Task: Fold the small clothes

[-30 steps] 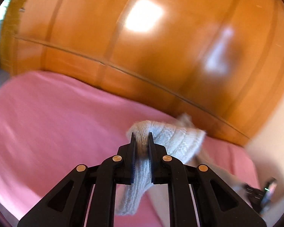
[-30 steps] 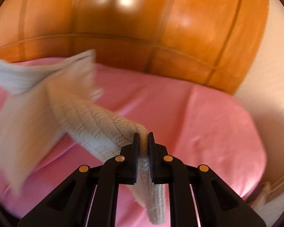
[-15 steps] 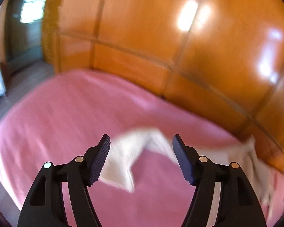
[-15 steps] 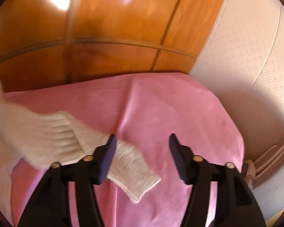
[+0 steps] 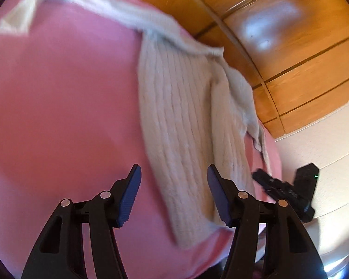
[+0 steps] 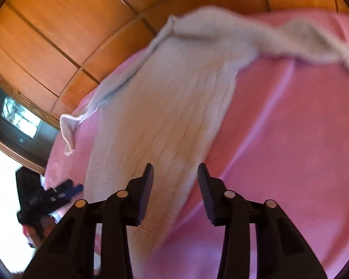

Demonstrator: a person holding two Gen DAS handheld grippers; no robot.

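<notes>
Your cream knit sweater (image 5: 186, 116) lay spread on the pink bed (image 5: 58, 104), hem nearest you. It looked soft, light and limp, likely to sag, so the hem corners seemed best. Your left gripper (image 5: 174, 193) and right gripper (image 6: 175, 189) were closing partway, fingers apart, gripping nothing.

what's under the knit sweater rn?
The knit sweater lies spread on the pink sheet; pink shows all around it. Whatever is directly beneath the knit is covered, so nothing more can be told.
</notes>
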